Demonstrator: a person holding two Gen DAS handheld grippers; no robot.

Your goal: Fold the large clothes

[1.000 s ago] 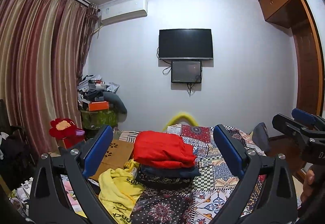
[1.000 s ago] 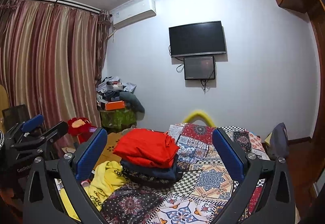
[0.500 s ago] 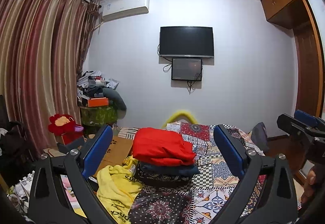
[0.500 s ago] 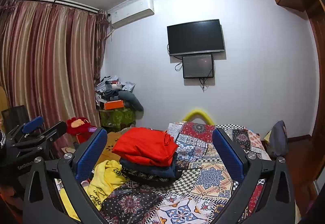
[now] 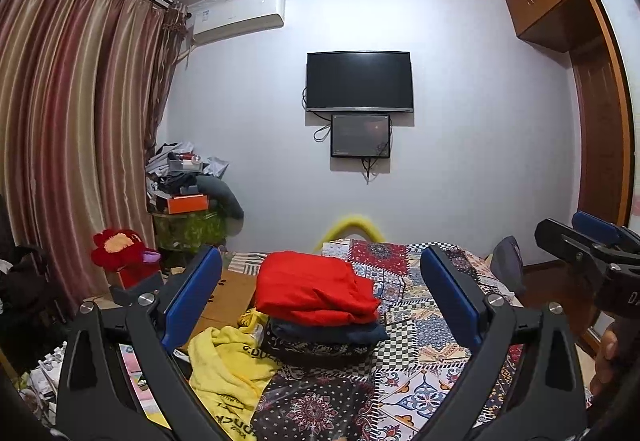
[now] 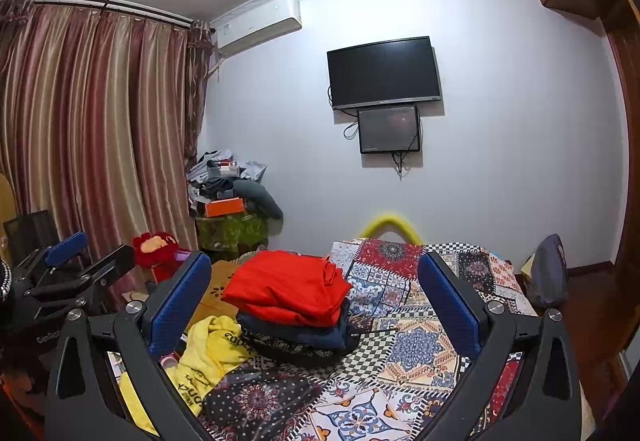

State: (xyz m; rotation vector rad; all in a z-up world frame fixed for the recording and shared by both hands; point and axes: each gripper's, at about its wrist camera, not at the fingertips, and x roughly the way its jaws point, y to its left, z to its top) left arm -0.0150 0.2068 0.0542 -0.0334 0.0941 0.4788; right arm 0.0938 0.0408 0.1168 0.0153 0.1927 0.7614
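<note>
A stack of folded clothes sits mid-bed, with a red garment (image 5: 312,289) (image 6: 288,289) on top and a dark blue one (image 5: 332,333) under it. Left of the stack a yellow garment (image 5: 224,373) (image 6: 208,349) lies crumpled. In front, a dark patterned cloth (image 5: 316,405) lies loose. My left gripper (image 5: 320,253) hangs open above the near end of the bed, holding nothing. My right gripper (image 6: 314,259) is also open and empty. Each view catches the other gripper's fingers (image 5: 568,241) (image 6: 108,261) at its side edge.
The bed's patchwork cover (image 5: 424,325) stretches toward the far wall with its TV (image 5: 358,81). Left of the bed stand striped curtains (image 5: 72,145), a cluttered green-draped stand (image 5: 188,225), a red plush toy (image 5: 120,245) and a cardboard box (image 5: 230,293). A hand (image 5: 608,357) shows at the right.
Almost nothing differs. Both views drift very slightly, both grippers stay open, and the clothes lie as before.
</note>
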